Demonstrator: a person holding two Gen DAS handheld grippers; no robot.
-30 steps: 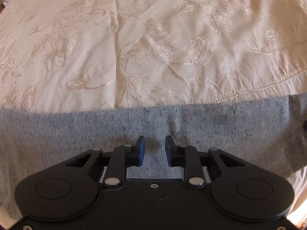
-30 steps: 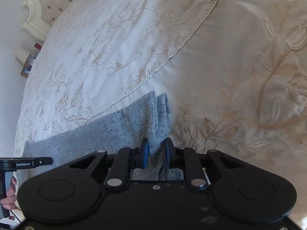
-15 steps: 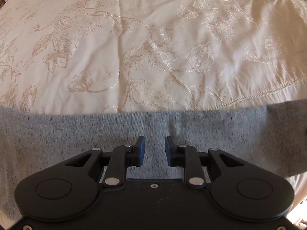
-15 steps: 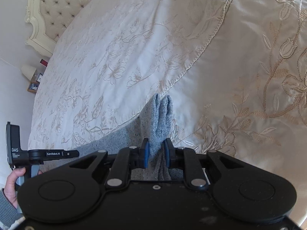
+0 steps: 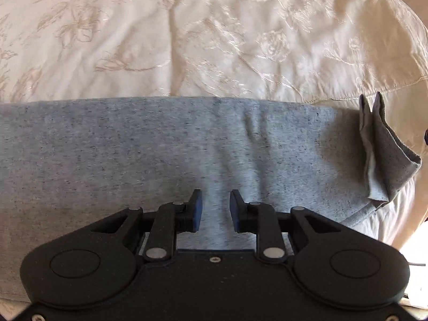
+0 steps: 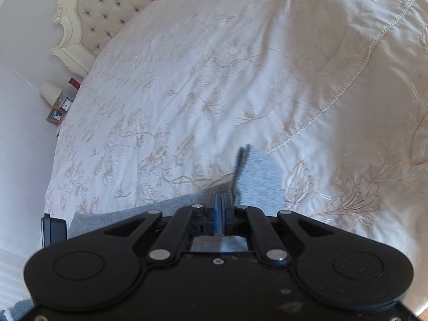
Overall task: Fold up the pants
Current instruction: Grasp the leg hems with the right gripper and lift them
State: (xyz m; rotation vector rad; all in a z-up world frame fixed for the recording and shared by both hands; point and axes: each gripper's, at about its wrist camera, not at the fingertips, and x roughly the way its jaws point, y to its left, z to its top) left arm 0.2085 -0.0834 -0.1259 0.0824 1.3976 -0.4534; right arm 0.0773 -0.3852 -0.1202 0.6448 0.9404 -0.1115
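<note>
Right gripper (image 6: 220, 212) has clamped and lifted pants (image 5: 160, 147) hem.

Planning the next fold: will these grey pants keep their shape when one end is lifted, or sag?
The grey pants will probably sag: the end pinched by the right gripper already droops in soft folds. The knit looks light, and on the satiny bedspread the rest may slide along.

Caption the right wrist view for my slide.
Right gripper, jaws shut on the grey pants, lifts their end above an embroidered cream bedspread.
</note>
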